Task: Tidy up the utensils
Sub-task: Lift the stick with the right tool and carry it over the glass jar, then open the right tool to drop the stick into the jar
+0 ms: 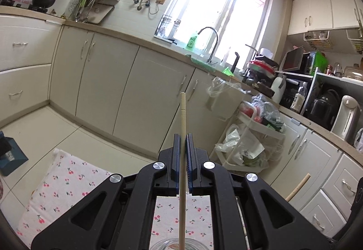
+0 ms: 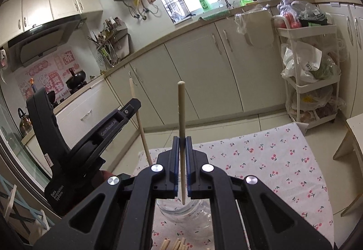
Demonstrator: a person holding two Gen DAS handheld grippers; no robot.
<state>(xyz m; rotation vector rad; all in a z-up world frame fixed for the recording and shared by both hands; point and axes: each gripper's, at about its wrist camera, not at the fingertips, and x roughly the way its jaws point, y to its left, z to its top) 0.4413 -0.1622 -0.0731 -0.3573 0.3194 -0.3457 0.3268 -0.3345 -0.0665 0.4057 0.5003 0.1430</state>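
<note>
Right claw (image 2: 182,143) clamps an upright chopstick (image 2: 181,109) above the glass jar (image 2: 181,213) on cherry-print cloth (image 2: 272,159)

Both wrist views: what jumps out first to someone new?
Each tool pinches one upright wooden chopstick: the left tool holds the left chopstick, the right tool the right chopstick. A clear glass jar sits just below on the cherry-print cloth, with more chopsticks lying at the bottom edge.

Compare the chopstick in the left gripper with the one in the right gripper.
The left gripper holds its chopstick with the lower end running past the frame's bottom edge above the glass jar. The right gripper's chopstick ends in a visible tapered tip over the jar's mouth. Both are pale wood, upright, clamped between shut jaws above the cherry-print cloth.
</note>
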